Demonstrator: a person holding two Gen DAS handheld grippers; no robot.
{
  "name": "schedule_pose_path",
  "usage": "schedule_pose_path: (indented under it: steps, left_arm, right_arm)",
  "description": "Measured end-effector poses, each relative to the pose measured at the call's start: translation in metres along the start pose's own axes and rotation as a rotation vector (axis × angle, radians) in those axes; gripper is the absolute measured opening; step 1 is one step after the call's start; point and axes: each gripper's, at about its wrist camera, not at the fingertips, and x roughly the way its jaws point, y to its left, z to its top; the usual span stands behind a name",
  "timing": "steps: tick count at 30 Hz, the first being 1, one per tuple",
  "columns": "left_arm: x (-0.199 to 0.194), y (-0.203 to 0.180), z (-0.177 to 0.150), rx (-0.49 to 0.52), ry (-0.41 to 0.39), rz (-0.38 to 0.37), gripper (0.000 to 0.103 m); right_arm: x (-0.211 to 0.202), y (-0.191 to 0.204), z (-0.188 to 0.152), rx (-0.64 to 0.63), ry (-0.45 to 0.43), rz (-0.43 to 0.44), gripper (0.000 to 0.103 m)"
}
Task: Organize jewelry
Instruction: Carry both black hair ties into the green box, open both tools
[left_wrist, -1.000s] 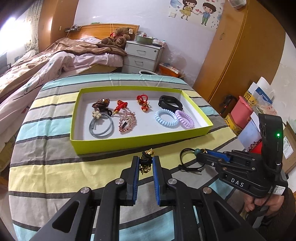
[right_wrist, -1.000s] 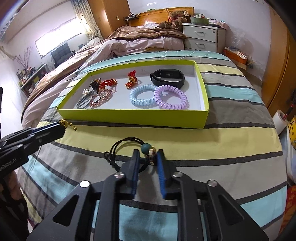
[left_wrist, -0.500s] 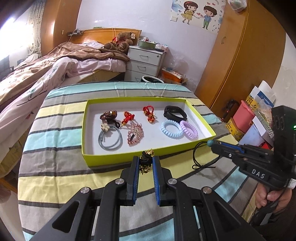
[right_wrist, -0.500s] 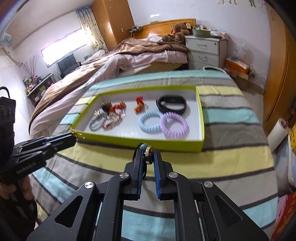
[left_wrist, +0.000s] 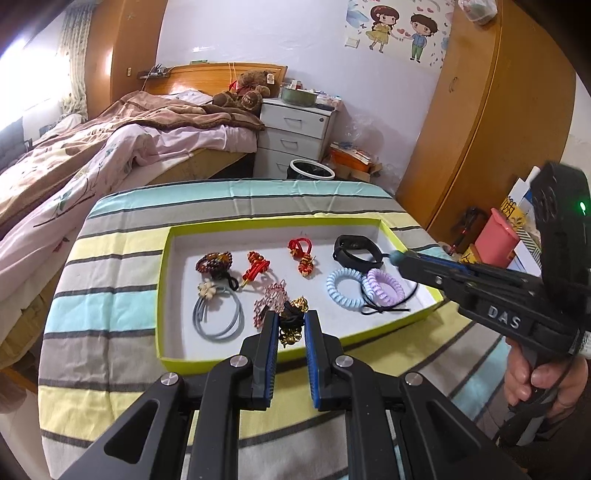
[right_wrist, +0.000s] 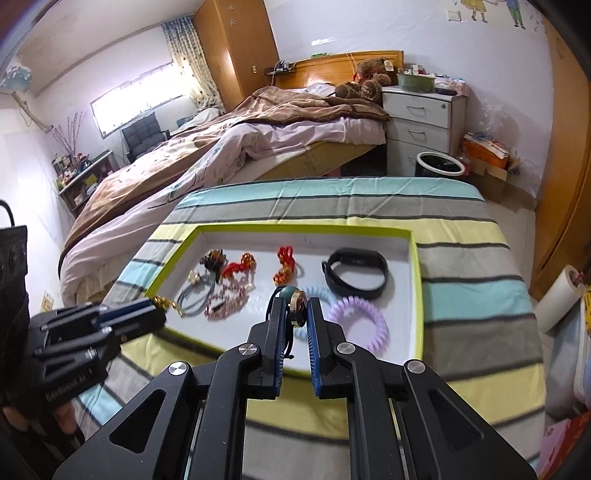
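A lime-rimmed white tray (left_wrist: 221, 360) (right_wrist: 415, 295) lies on the striped cloth. It holds a grey flower hair tie (left_wrist: 218, 314), red knots (left_wrist: 256, 269), a black wristband (left_wrist: 356, 251) (right_wrist: 356, 275), a blue coil (left_wrist: 345, 291) and a purple coil (left_wrist: 384, 291) (right_wrist: 360, 319). My left gripper (left_wrist: 291, 315) (right_wrist: 155, 308) is shut on a gold-and-black ornament (left_wrist: 291, 332), above the tray's front edge. My right gripper (right_wrist: 296, 302) (left_wrist: 400, 258) is shut on a black cord with a green bead (right_wrist: 287, 292) and gold disc. Its cord (left_wrist: 386, 308) dangles onto the coils.
The striped cloth (left_wrist: 122, 266) covers a small table. A bed (left_wrist: 92, 166) lies to the left, with a white nightstand (left_wrist: 295, 136) and a bin (left_wrist: 312, 171) behind. A wooden wardrobe (left_wrist: 491, 122) and a pink container (left_wrist: 495, 240) stand at right. A paper roll (right_wrist: 557, 299) stands beside the table.
Both grippers rose and moved forward from the bare cloth to the tray. The beaded cord left the cloth and now hangs from the right gripper over the coils.
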Motion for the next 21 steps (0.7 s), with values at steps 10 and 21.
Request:
schedule_pose_path:
  steps: [10, 21]
  left_arm:
    - [0.039, 0.007, 0.004, -0.016, 0.061, 0.029, 0.014]
    - [0.055, 0.019, 0.0, -0.05, 0.099, 0.039, 0.014]
  right_arm:
    - [0.046, -0.008, 0.012, -0.043, 0.081, -0.015, 0.012]
    - [0.066, -0.016, 0.008, -0.082, 0.137, -0.048, 0.012]
